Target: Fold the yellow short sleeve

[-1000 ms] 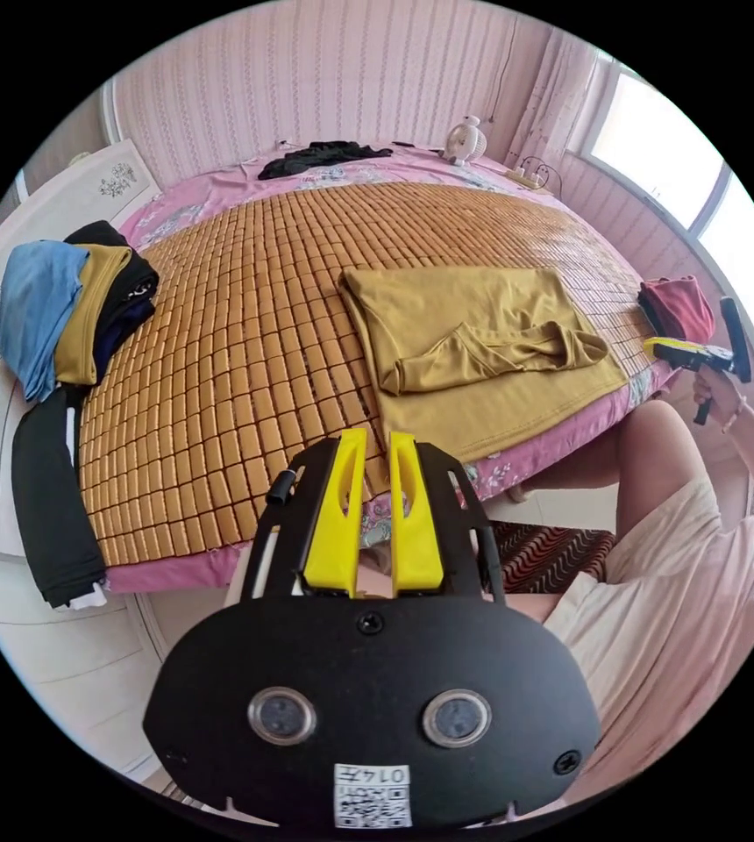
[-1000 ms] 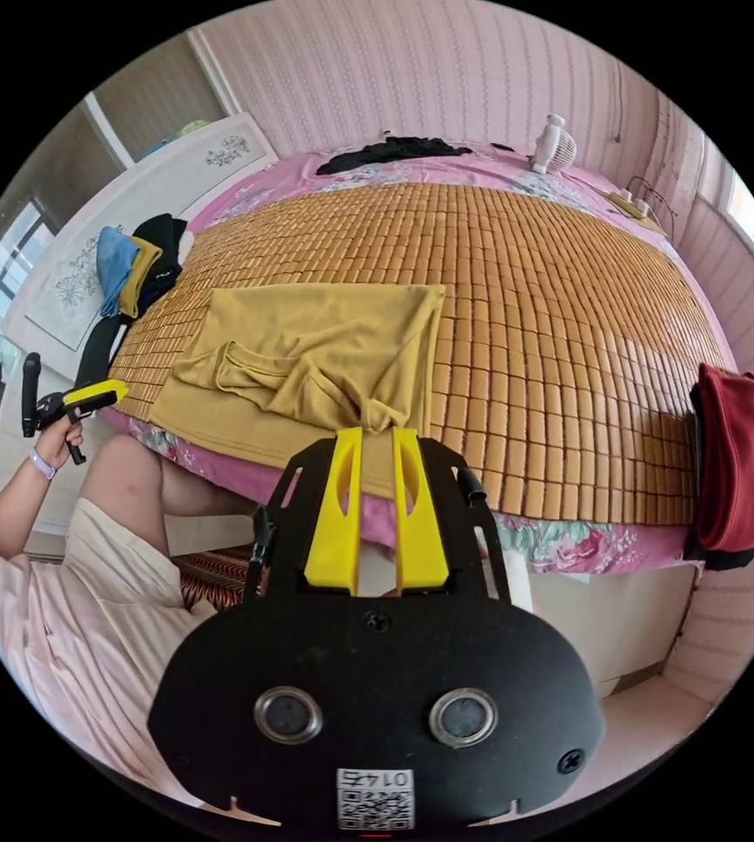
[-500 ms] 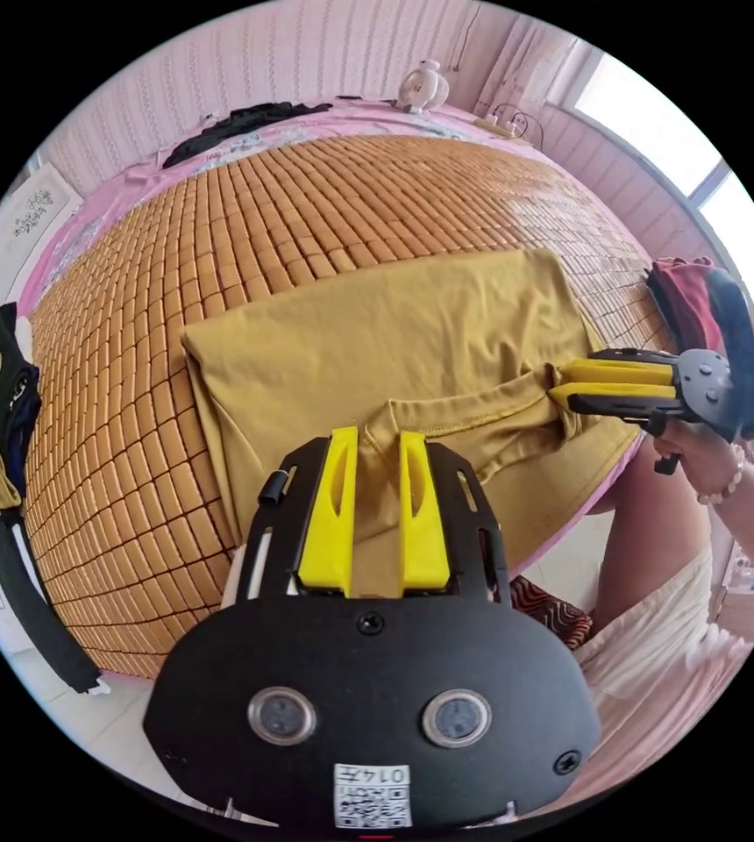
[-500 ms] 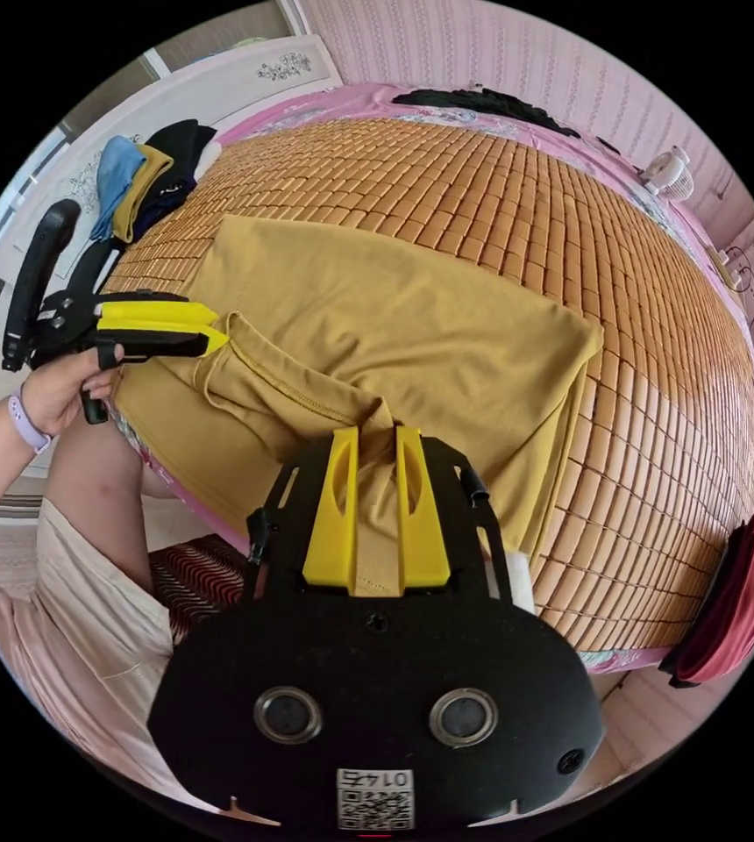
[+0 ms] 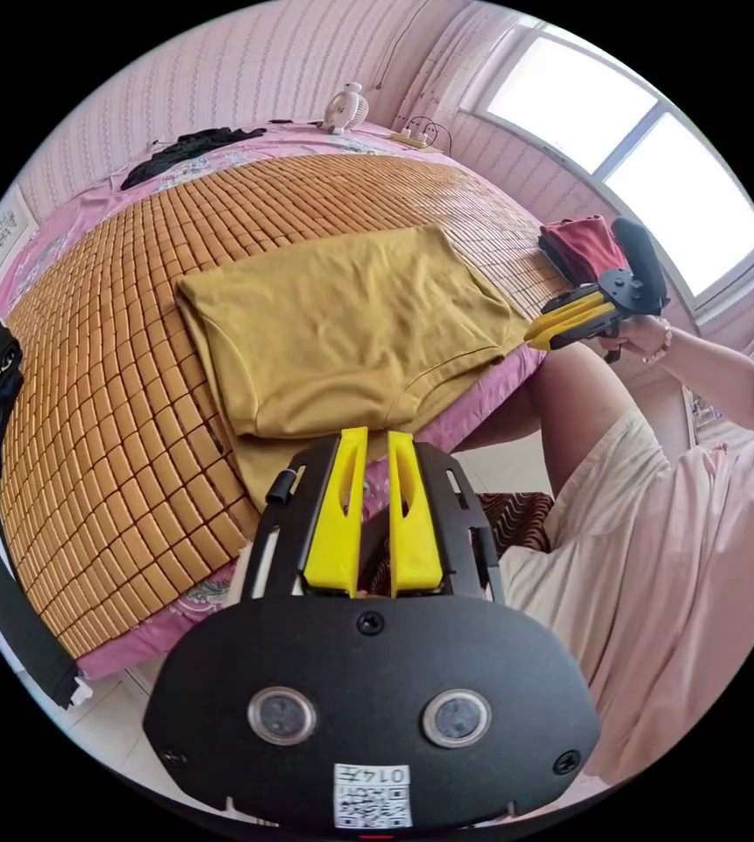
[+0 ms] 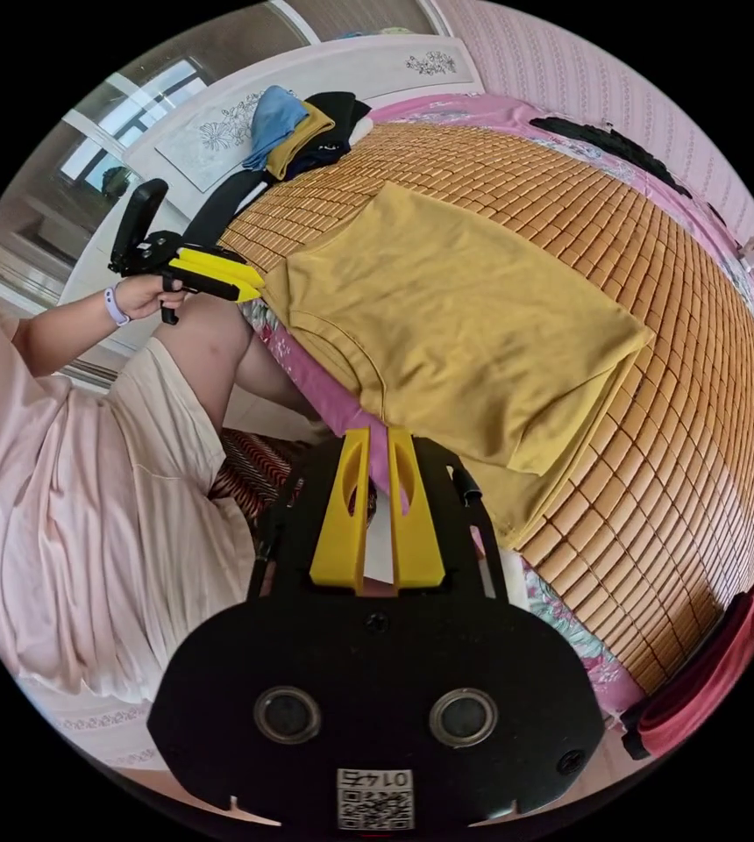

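Note:
The yellow short sleeve [image 5: 342,324] lies folded and smooth on the bamboo mat [image 5: 114,395], its near hem at the bed's edge. My left gripper [image 5: 368,438] hovers just off that edge, jaws shut with nothing between them. In the right gripper view the shirt [image 6: 465,324] lies beyond my right gripper [image 6: 379,438], which is also shut on nothing and off the bed's edge. Each gripper shows in the other's view, held in a hand clear of the cloth: the right gripper [image 5: 561,320] and the left gripper [image 6: 219,276].
A red garment [image 5: 583,246] lies folded at the mat's right edge. A pile of blue, yellow and black clothes [image 6: 294,132] sits by the headboard. A black garment [image 5: 184,145] and a small fan [image 5: 346,105] lie at the far side. The person's legs stand against the bed.
Half a second ago both grippers held the shirt's rumpled fold with jaws apart. Now they have let go, pulled back off the bed edge and shut. The shirt lies flat.

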